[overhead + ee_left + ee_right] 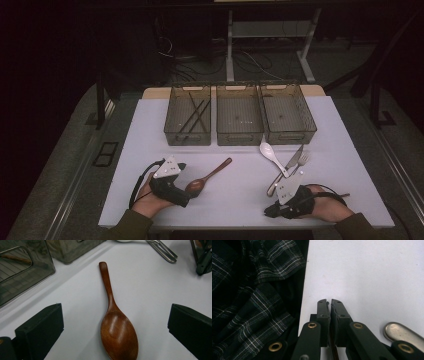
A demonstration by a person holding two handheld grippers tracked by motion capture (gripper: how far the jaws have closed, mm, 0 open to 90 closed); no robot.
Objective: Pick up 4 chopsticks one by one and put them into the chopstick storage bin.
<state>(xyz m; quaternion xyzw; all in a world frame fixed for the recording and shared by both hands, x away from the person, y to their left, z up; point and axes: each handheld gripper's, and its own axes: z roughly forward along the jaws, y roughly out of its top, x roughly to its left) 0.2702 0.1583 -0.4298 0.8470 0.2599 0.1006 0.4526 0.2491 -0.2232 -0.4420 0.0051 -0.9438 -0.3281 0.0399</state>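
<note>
Left claw (115,322) spread wide, jaws standing either side of the wooden spoon (117,325) without touching it. The spoon lies flat on the white bench (240,200), bowl toward the claw, handle pointing at the three mesh trays (239,114). Right claw (329,302) pressed together, nothing between the jaws, at the bench's near edge. A metal handle (402,333) lies just beside it.

The brown wooden spoon (117,327) lies flat, bowl up, on the white table (240,200).
</note>
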